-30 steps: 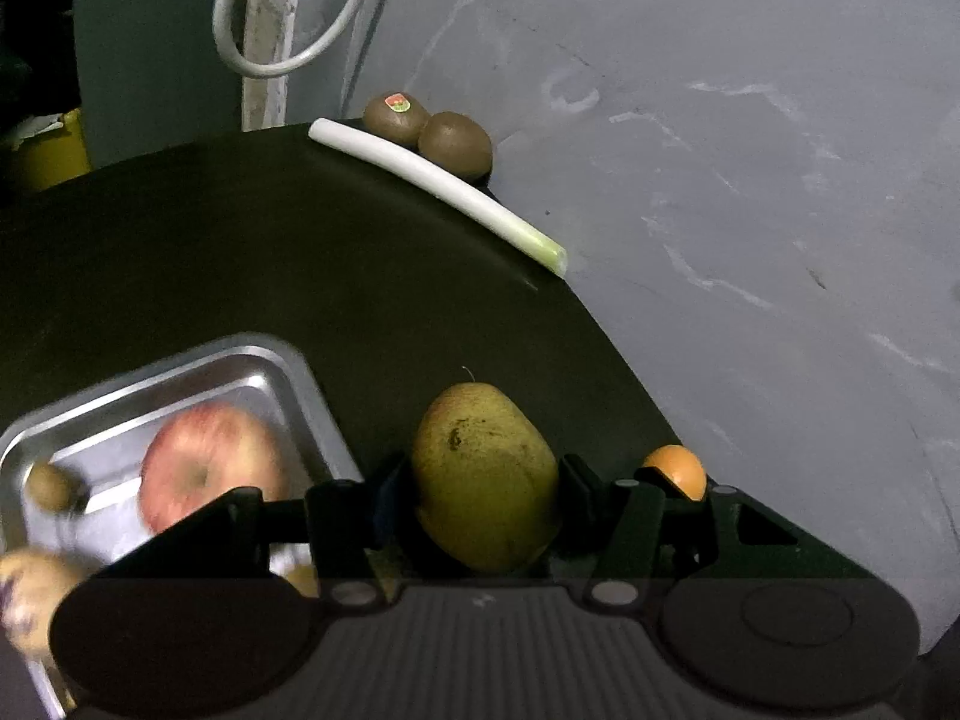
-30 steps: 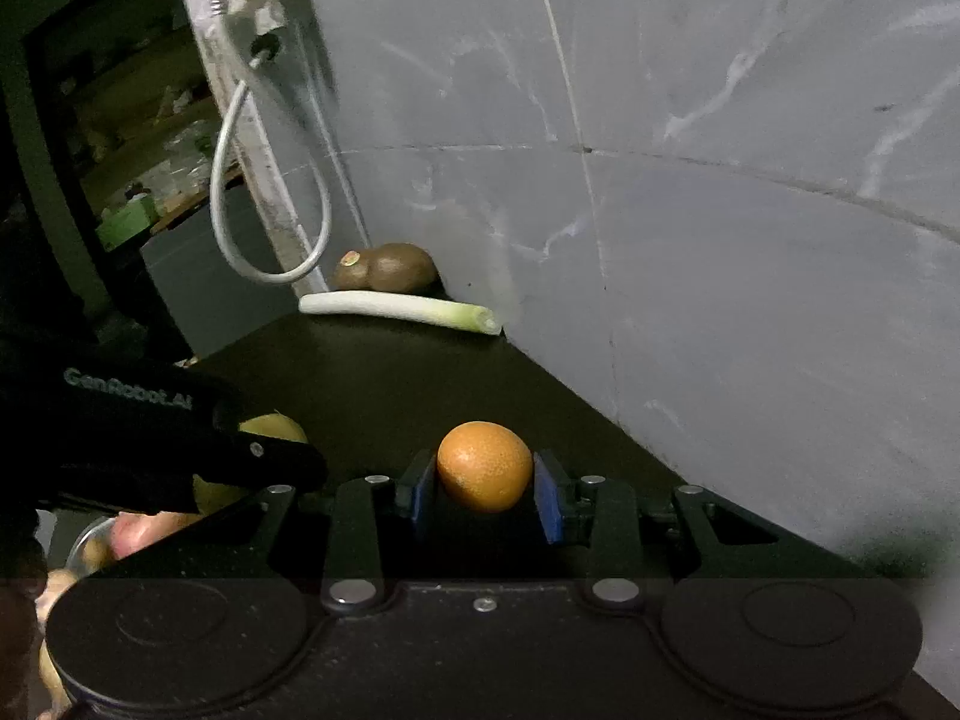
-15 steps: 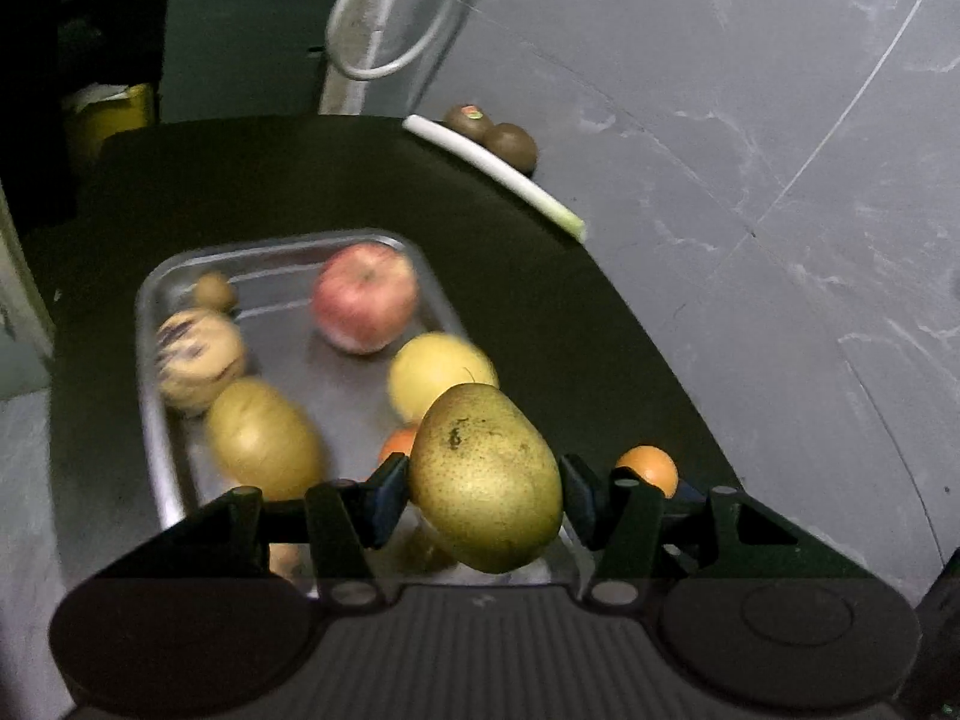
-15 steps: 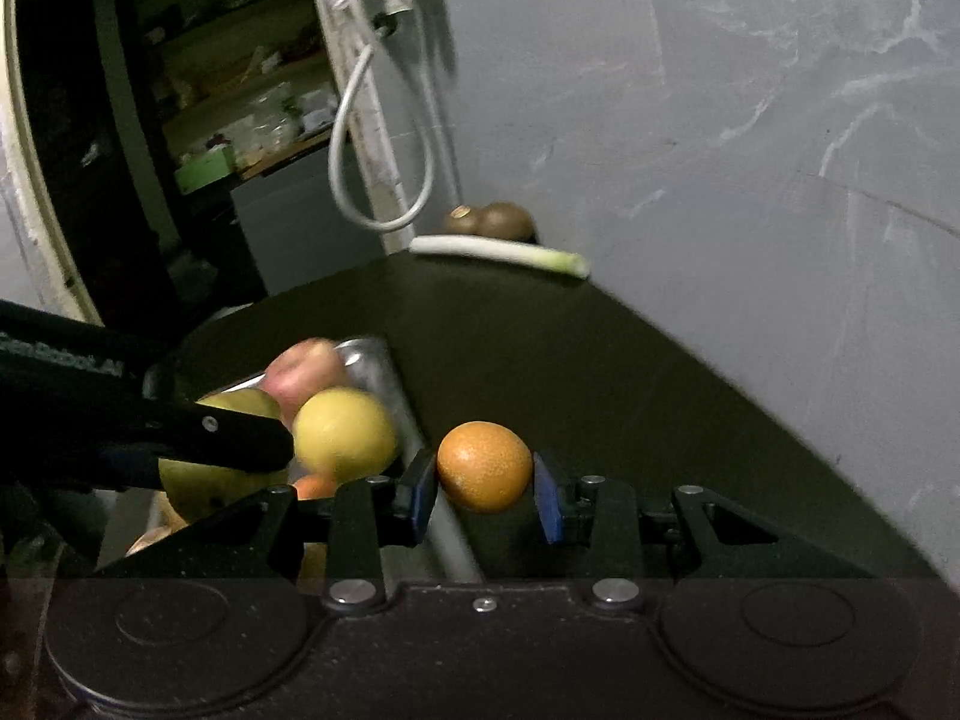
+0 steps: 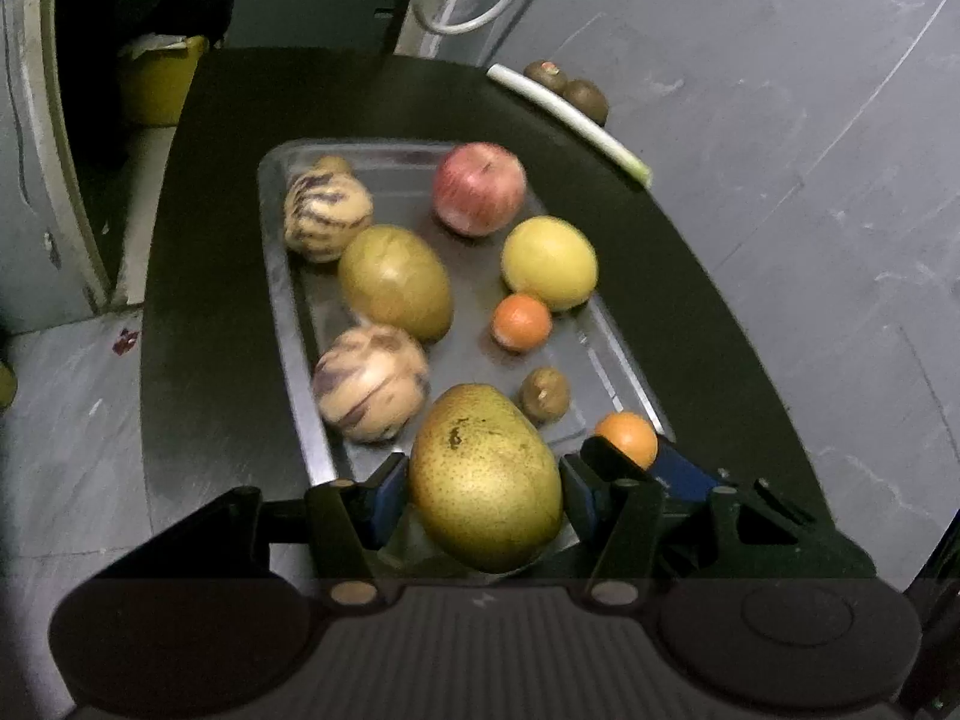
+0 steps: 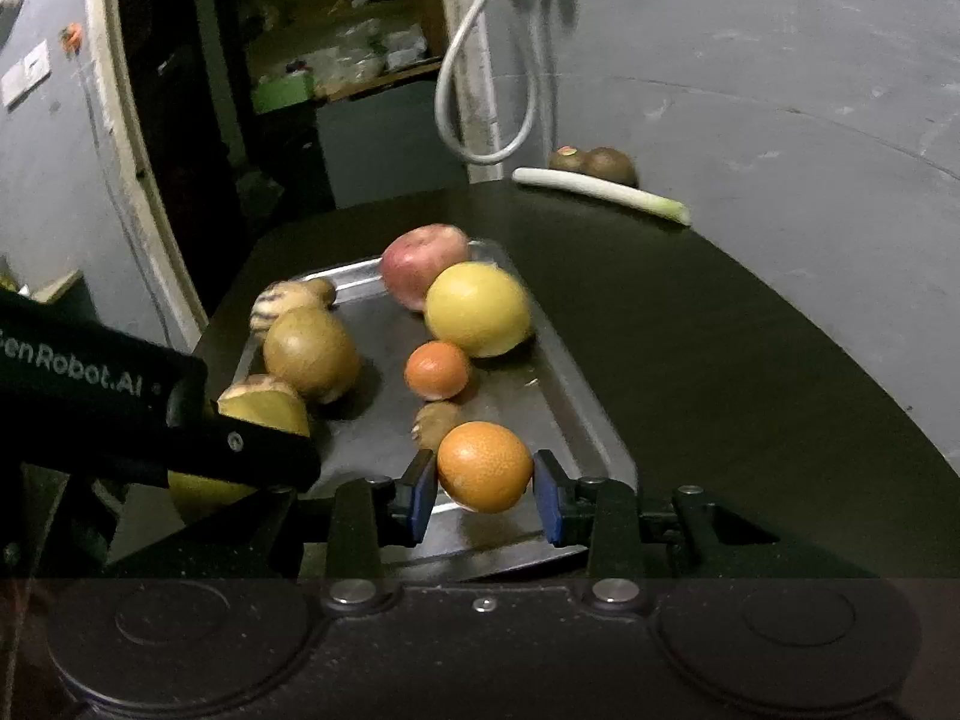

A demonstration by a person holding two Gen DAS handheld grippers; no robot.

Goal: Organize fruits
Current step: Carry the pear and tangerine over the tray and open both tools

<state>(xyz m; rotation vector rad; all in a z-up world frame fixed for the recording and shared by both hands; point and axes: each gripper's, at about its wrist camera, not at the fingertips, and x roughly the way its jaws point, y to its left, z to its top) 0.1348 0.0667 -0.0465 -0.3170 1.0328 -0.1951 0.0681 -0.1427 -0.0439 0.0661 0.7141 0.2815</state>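
With its jaws clamped on a pear at lower centre, the left gripper hangs over the metal tray for unloading. Clamped on an orange, the right gripper waits at the tray's near right corner.

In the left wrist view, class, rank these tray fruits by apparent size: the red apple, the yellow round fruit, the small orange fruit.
1. Red apple and yellow round fruit: alike, left unranked.
2. Small orange fruit: clearly smallest.

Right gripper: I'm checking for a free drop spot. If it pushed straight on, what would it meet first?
Probably the small brown fruit on the tray, just beyond the held orange; depth is uncertain.
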